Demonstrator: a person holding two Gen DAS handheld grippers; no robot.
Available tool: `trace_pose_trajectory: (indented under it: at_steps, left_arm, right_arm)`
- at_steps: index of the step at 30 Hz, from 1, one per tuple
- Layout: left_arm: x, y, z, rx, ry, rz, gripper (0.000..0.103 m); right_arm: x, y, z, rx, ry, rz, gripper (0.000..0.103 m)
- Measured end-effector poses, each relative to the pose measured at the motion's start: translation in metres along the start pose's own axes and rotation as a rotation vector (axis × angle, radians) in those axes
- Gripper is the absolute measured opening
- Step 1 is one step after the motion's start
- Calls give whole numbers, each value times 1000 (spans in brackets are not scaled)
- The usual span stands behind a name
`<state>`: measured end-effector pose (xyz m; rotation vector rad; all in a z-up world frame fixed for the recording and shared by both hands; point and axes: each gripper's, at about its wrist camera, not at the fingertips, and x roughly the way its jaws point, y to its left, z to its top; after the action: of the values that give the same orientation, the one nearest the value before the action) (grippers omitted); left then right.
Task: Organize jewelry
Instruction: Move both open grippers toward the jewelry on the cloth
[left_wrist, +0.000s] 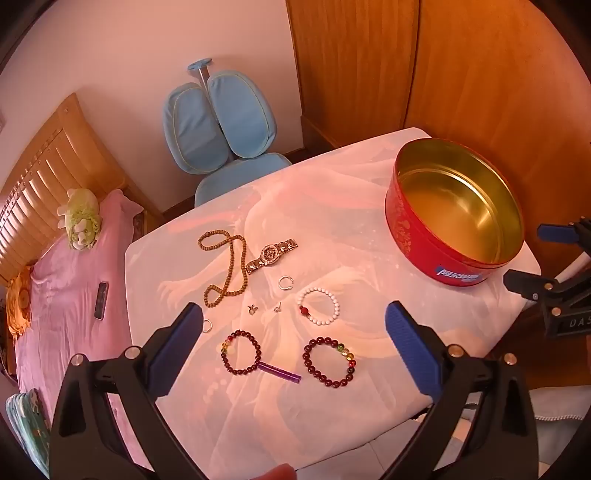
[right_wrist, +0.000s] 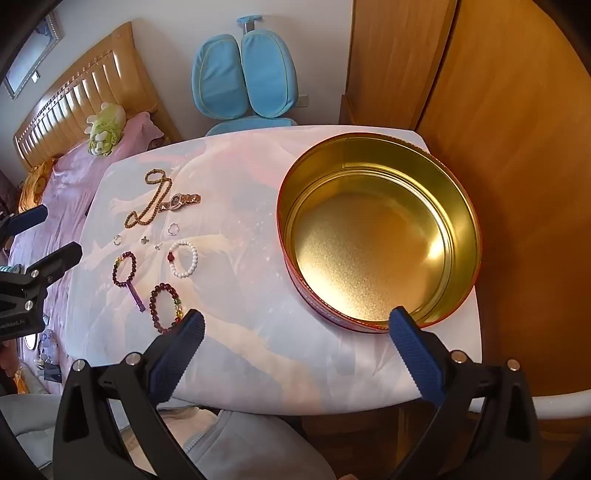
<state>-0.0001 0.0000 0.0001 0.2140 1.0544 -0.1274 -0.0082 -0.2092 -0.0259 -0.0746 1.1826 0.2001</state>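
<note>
Both tongs stood spread as wide as they go and held nothing. On the left, the left gripper (left_wrist: 295, 325) hung tilted steeply down over the near-left part of the table (left_wrist: 332, 206), its blue pads (left_wrist: 410, 343) framing the jewelry below, probably because that hand was lined up to pick first. Nearest it lay two dark red bead bracelets (left_wrist: 329, 361), the left-hand one touching a small purple bar (left_wrist: 280, 372). Just beyond them sat a white bead bracelet (left_wrist: 318, 306) with one red bead, two tiny earrings (left_wrist: 252, 309) and two silver rings, one (left_wrist: 285, 282) farther off and one partly hidden by the left pad. Farthest away, a long brown bead necklace (left_wrist: 225, 271) lay in loose loops beside a gold-toned watch (left_wrist: 271, 254), apparently touching its strap. On the right, the right gripper (right_wrist: 297, 326) hovered over the near edge of the table, its right pad overlapping, in its own view, the near rim of a round red tin (right_wrist: 465, 206) with a gold interior. The tin stood open and empty at the far right, well apart from the jewelry, most likely the place meant to receive every piece. All pieces lay spread singly on the pale printed cloth, so sorting had apparently not begun. Beyond the table stood a blue chair (left_wrist: 221, 125).
</note>
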Motion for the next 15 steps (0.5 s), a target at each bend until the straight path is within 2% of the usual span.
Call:
trace_pose_trajectory:
  at_steps: [12,15]
  left_arm:
    - [-3,7,-6,9,-1,1,96]
    - [1,-1,-6,11,3,6,96]
  right_arm:
    - [0,-1,-5,9,6,-7,101]
    - [3,1,-10,3,4,-6,101]
